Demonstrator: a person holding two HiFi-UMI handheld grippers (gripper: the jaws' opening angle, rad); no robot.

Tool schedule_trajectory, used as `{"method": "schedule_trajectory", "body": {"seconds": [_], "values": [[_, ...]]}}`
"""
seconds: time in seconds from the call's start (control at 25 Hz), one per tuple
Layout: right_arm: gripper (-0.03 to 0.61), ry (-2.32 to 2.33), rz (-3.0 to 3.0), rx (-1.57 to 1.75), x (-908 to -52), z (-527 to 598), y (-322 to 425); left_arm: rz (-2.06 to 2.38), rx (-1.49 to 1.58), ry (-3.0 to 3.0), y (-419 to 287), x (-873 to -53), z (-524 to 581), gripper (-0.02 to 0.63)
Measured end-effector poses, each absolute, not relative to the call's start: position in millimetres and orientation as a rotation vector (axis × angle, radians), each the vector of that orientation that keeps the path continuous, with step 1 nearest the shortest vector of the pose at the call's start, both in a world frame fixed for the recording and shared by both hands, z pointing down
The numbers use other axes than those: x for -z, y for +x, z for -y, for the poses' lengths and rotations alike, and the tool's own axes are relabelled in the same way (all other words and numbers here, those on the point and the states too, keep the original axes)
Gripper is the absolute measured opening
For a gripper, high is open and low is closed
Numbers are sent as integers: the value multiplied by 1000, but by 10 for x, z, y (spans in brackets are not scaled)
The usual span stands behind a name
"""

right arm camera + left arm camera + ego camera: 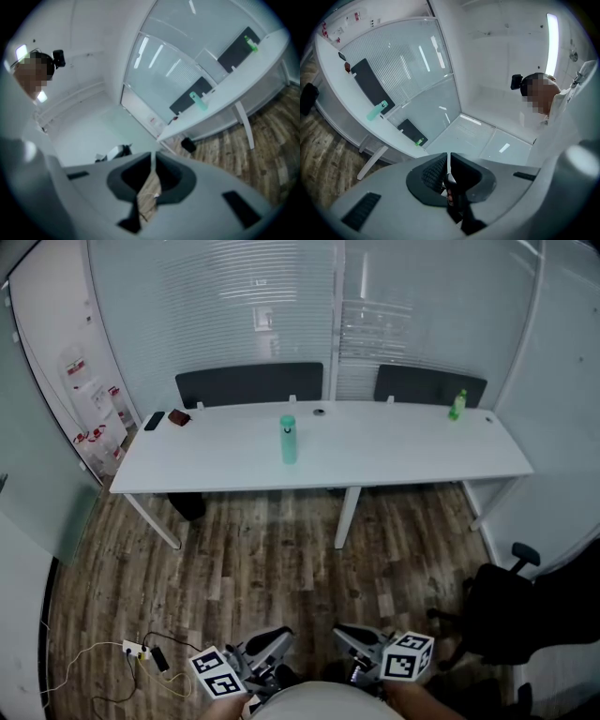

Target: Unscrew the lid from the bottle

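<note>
A teal bottle (288, 440) with its lid on stands upright at the middle of the long white table (403, 460); it also shows far off as the teal bottle (376, 111) and the teal bottle (198, 101). My left gripper (279, 637) and right gripper (343, 632) hang low at the bottom of the head view, close to my body and far from the table. Both are shut with nothing between their jaws, as the left gripper (448, 158) and right gripper (153, 158) views show.
A small green bottle (457, 406) stands near the table's right end. A phone (154, 420) and a dark red item (178, 416) lie at its left end, a small round object (319, 412) at the back. Two dark panels back the table. An office chair (506, 606) stands at right, a power strip (136, 649) on the wood floor.
</note>
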State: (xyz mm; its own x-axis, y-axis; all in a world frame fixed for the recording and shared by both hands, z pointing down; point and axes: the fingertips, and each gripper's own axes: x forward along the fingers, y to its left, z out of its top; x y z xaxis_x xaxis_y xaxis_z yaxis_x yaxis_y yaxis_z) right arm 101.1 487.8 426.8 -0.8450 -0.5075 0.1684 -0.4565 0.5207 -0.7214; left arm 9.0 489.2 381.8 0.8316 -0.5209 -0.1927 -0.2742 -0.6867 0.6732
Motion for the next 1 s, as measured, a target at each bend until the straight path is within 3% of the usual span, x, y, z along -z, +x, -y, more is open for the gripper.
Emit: {"method": "schedule_trajectory", "body": {"seconds": [1.0], "values": [[26, -986, -2663, 1243, -4448, -4557, 353, 441, 441, 2322, -504, -4006, -4764, 14]]}}
